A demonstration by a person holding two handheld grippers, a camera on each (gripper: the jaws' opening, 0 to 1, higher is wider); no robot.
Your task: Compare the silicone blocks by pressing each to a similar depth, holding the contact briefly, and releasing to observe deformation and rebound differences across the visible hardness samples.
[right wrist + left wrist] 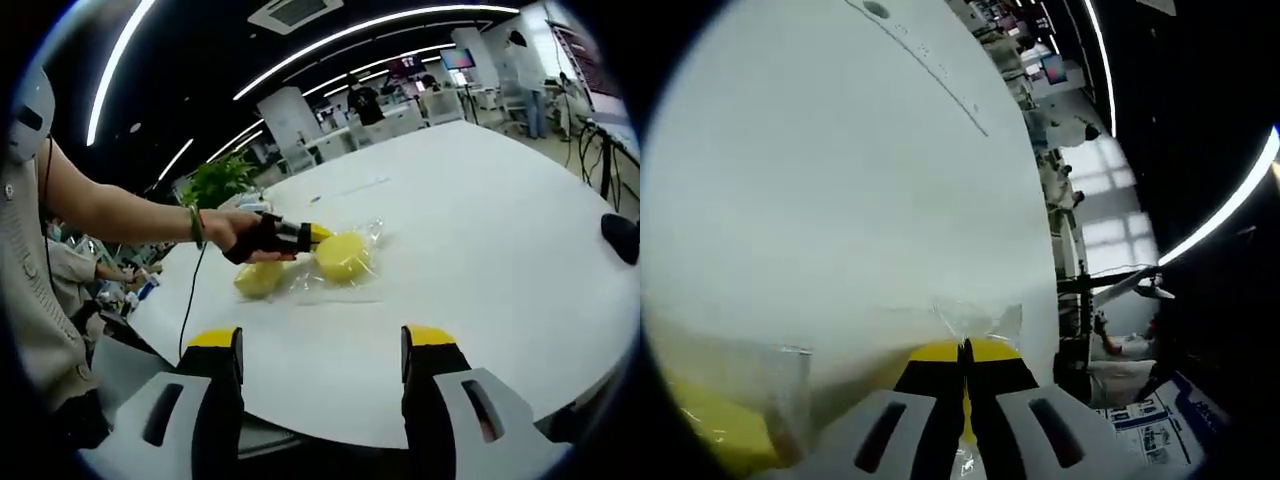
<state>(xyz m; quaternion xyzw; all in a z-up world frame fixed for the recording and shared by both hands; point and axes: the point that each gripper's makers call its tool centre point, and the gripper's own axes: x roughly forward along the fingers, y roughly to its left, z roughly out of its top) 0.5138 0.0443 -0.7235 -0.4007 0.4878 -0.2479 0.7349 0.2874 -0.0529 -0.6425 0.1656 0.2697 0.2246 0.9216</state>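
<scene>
Right gripper view: left hand-held gripper (312, 234), jaws closed together, tip pressing a bagged yellow silicone block (342, 255) beside another block (258, 279) on the white surface (500, 260), presumably testing hardness, while the right hand-held gripper (322, 345) waits wide open, empty.

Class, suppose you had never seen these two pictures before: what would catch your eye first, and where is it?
In the right gripper view, two yellow silicone blocks in clear wrappers lie side by side on the white table. The left claw, held out in a person's hand, meets them from the left. The right claw stands open in the foreground. In the left gripper view, the left claw is shut, yellow-tipped, against crinkled wrapper.
</scene>
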